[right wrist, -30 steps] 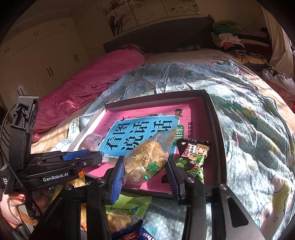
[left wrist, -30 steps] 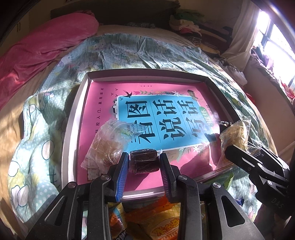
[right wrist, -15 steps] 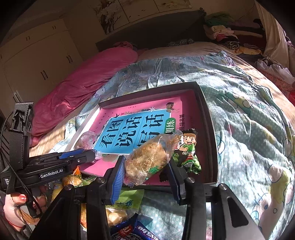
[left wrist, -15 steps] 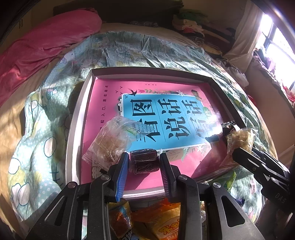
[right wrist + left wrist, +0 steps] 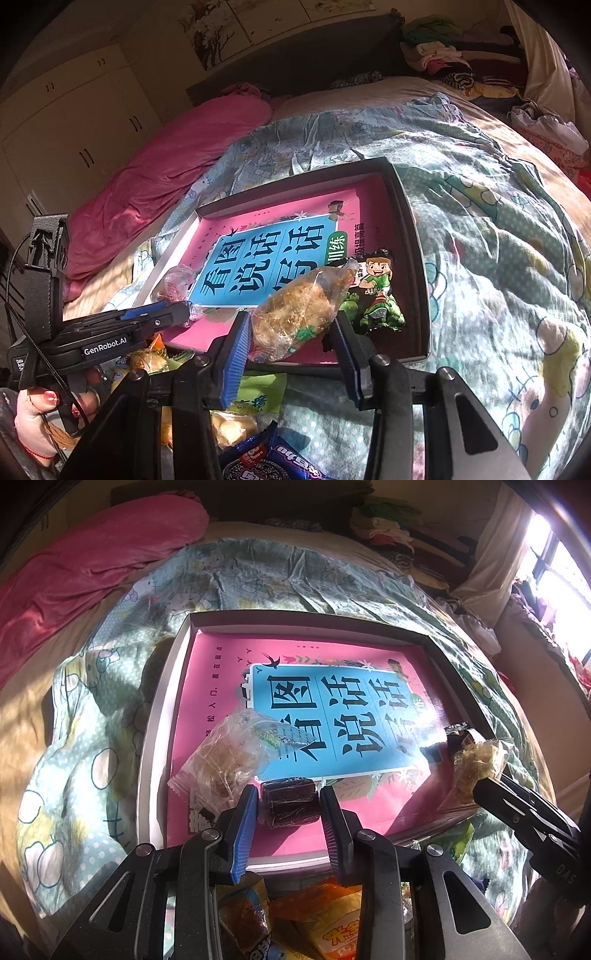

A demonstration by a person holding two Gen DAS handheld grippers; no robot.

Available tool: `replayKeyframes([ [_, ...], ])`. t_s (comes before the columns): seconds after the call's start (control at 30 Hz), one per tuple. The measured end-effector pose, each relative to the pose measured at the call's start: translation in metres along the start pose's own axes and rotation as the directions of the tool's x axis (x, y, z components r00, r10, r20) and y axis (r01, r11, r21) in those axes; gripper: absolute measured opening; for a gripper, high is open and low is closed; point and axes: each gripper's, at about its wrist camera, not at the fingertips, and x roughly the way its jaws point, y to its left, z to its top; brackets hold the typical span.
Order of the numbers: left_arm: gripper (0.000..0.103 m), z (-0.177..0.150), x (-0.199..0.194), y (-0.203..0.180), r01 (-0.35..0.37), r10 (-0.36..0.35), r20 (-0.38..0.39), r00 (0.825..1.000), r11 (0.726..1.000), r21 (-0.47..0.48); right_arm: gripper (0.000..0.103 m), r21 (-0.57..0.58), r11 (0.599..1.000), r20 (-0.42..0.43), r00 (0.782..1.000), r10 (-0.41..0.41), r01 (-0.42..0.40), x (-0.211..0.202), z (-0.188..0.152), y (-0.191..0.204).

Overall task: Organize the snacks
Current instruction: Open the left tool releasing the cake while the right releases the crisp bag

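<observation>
1. Left gripper [image 5: 288,806]: jaws closed on a dark brown wrapped snack [image 5: 289,802], which sits squarely between the two pads, over the near edge of the tray [image 5: 155,738].
2. Right gripper [image 5: 291,332]: jaws closed on a clear packet of golden crumbly snack [image 5: 299,314]; the packet lies tilted, its upper end projecting beyond the jaws towards the tray's right side.
3. Tray: a shallow dark-rimmed box resting on the patterned quilt [image 5: 74,746] of a bed. Inside it lies a pink book with a blue title panel [image 5: 332,716].
4. On the book, a second clear snack packet [image 5: 229,757] lies just left of the left gripper's jaws.
5. Right wrist view only: a dark packet printed with a cartoon boy in green [image 5: 376,291] lies in the tray's near right corner, just beyond the held packet; a green sachet [image 5: 258,391] and a blue biscuit pack [image 5: 273,461] lie on the quilt below the jaws.
6. Left wrist view only: orange and yellow snack bags [image 5: 325,915] lie below its jaws, in front of the tray.
7. A pink blanket [image 5: 177,158] lies at the far left of the bed.
</observation>
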Motion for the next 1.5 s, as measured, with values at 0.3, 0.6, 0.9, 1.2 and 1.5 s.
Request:
replayKeyframes([
  [0.3,0.036,0.0,-0.005,0.003,0.004,-0.004,0.002,1.0,1.0,-0.009,0.044,0.003,1.0,-0.001,1.0,0.005,-0.005,-0.001,0.0,0.001],
  [0.6,0.041,0.003,-0.017,0.0,0.012,-0.012,0.032,0.999,1.0,0.003,0.045,-0.001,1.0,0.01,1.0,0.009,-0.009,-0.004,0.0,0.003],
  [0.9,0.044,0.003,-0.025,0.004,0.022,-0.022,0.045,0.999,1.0,-0.009,0.05,0.003,1.0,0.033,0.999,0.017,-0.017,-0.01,0.002,0.002],
  [1.2,0.052,0.001,-0.037,0.007,0.029,-0.028,0.067,0.997,0.999,-0.014,0.056,-0.006,0.999,0.068,0.997,0.042,-0.041,-0.02,0.005,0.005],
  [1.5,0.058,-0.002,-0.053,0.013,0.022,-0.021,0.099,0.995,1.0,-0.017,0.06,-0.025,0.999,0.098,0.994,0.046,-0.044,-0.028,0.006,0.009],
])
